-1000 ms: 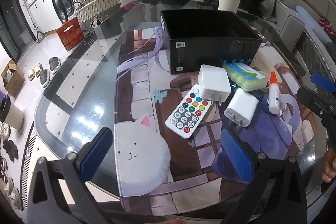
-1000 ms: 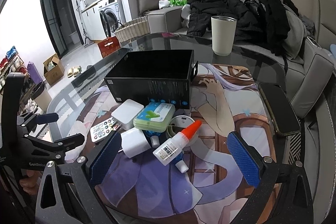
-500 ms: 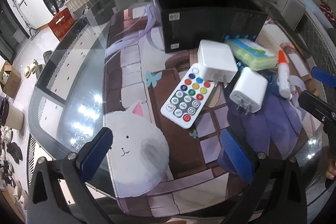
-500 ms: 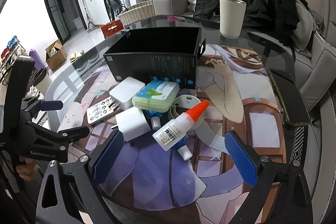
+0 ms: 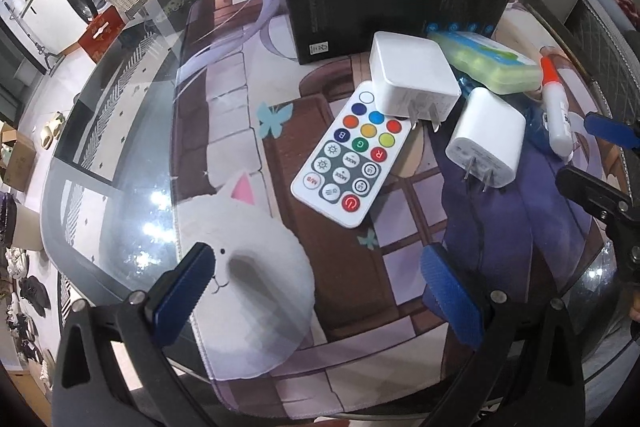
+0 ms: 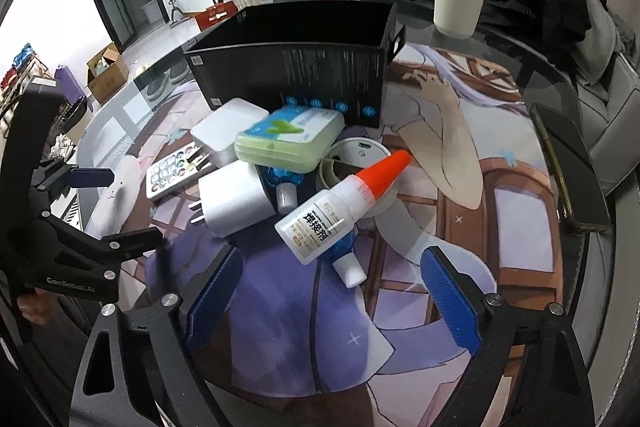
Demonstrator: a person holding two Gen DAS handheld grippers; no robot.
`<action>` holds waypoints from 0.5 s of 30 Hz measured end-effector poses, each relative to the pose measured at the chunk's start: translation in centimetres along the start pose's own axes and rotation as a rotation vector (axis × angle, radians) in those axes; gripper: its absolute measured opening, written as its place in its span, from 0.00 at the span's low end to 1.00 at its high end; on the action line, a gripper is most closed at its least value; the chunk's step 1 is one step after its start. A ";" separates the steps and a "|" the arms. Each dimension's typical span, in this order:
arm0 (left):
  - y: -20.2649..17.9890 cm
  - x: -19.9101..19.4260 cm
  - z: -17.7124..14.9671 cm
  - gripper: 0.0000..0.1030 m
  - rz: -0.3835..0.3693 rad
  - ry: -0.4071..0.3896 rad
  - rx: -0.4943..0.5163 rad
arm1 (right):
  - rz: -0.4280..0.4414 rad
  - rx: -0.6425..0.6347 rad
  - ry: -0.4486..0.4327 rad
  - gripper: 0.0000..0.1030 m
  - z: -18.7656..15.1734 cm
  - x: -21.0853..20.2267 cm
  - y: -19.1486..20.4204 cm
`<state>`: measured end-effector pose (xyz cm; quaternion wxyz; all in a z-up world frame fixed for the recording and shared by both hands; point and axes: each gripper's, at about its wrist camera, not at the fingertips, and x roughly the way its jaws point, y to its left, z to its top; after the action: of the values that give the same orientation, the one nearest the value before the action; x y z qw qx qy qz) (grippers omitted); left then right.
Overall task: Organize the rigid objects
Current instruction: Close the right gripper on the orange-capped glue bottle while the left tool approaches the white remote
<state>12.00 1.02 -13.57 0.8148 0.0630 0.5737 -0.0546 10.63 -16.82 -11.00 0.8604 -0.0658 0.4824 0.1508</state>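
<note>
While the left gripper [image 5: 316,277] sits at the bottom of its frame, jaws wide w/ nothing between them, the remote control [image 5: 352,159] lies just above it at centre frame, flat on the printed mat [image 5: 236,131]. Right gripper [image 6: 330,281] also spread wide, empty; glue bottle [image 6: 340,207] lies tilted just above its gap, mid-frame. Two white chargers [image 6: 234,199] & a green case [image 6: 290,139] crowd left of the bottle. Black box [image 6: 296,67], upper centre, is open-topped; contents can't be seen.
</note>
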 end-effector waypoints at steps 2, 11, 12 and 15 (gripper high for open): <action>0.3 0.1 0.2 1.00 -0.004 0.000 0.006 | 0.004 0.005 0.007 0.90 0.0 0.3 -0.1; 0.1 0.6 2.1 1.00 -0.015 0.004 0.079 | 0.025 -0.001 0.033 0.81 0.2 1.1 -0.2; 0.2 0.7 2.3 1.00 -0.020 0.007 0.083 | 0.027 -0.004 0.034 0.80 0.2 1.2 -0.1; 0.4 1.1 3.0 1.00 -0.043 0.015 0.091 | 0.028 -0.010 0.037 0.78 0.4 1.5 -0.2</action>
<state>15.19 0.86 -13.60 0.8053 0.0881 0.5780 -0.0977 11.81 -16.60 -12.07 0.8487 -0.0661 0.4983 0.1643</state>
